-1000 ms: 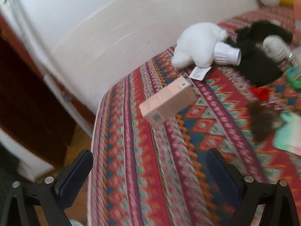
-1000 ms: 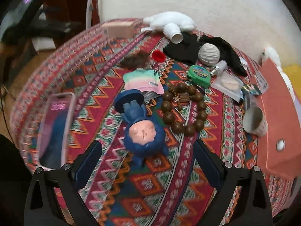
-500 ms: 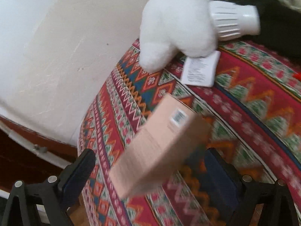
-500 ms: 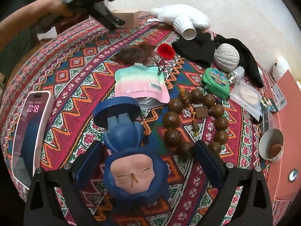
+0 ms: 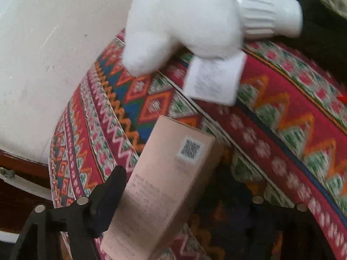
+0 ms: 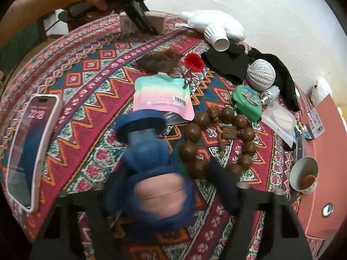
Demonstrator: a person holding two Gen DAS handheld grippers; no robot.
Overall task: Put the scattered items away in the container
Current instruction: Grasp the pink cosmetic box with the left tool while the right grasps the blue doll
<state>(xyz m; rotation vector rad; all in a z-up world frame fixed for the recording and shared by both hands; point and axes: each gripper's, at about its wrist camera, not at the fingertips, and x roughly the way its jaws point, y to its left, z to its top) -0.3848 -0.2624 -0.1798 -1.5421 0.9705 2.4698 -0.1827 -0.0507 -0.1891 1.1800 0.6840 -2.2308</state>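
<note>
A pale pink carton (image 5: 160, 184) with a QR label lies near the edge of the patterned cloth (image 5: 282, 130). My left gripper (image 5: 171, 173) is shut on it, the left finger (image 5: 112, 186) pressed to its side. The right wrist view shows the same gripper (image 6: 143, 23), held by a person's hand, straddling the carton (image 6: 157, 20). A blue hooded doll (image 6: 147, 151) lies on its back. My right gripper (image 6: 167, 179) is shut on its head, blurred. A salmon container (image 6: 325, 151) stands at the right edge.
A white plush toy (image 5: 184, 17) and a ribbed white cup (image 5: 269, 19) lie just beyond the carton. A phone (image 6: 32, 147) lies left of the doll. To the doll's right are a pastel pouch (image 6: 162, 95), wooden beads (image 6: 216, 143), green case (image 6: 247, 101), string ball (image 6: 260, 73), black cloth (image 6: 227, 62) and cup (image 6: 303, 177).
The left gripper has moved up to the carton and its fingers have come together on it. The right gripper has moved down over the doll and its fingers have narrowed onto the head.
</note>
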